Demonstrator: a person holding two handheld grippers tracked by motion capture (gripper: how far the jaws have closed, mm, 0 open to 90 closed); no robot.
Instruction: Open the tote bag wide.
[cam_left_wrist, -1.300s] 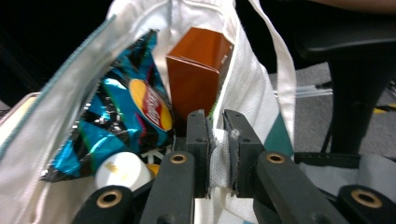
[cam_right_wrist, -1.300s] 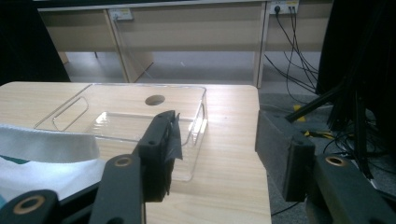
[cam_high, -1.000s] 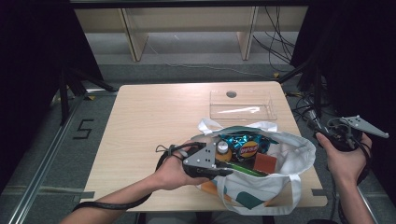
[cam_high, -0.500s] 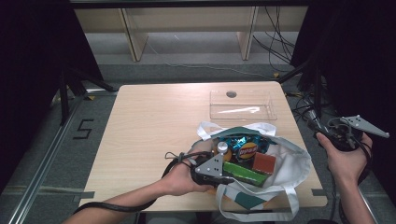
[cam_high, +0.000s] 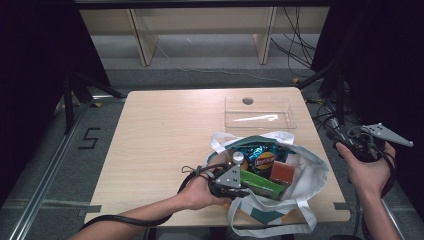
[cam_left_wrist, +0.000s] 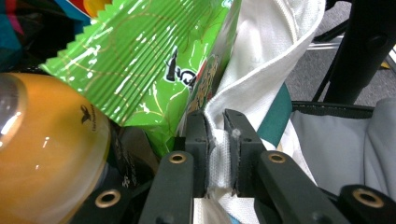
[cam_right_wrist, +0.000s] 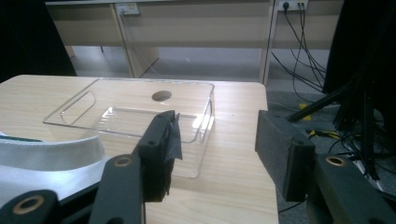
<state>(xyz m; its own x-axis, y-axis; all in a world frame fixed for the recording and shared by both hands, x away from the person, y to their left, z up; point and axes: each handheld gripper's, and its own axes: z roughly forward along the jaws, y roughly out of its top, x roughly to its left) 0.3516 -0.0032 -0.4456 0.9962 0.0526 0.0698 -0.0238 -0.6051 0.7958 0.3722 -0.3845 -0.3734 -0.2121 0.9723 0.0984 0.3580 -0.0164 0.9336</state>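
The left gripper (cam_high: 235, 184) lies low in the person's left hand (cam_high: 200, 192), its forearm reaching in from the lower edge, and its jaws are pinched tight on a fold of white bag cloth (cam_left_wrist: 219, 156) between the pads. The right gripper (cam_high: 357, 142) is held up off to the side in the right hand (cam_high: 370, 170), jaws parted with nothing between them.

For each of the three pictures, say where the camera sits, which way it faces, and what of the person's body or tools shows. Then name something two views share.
High view: above the person's side, facing forward and down on the table; both forearms, left gripper and right gripper show.
Left gripper view: rides that gripper, faces into the tote bag; jaws pinch its rim.
Right gripper view: looks across the table at the clear tray; open jaws.
Shared: green snack pack, also in the high view.
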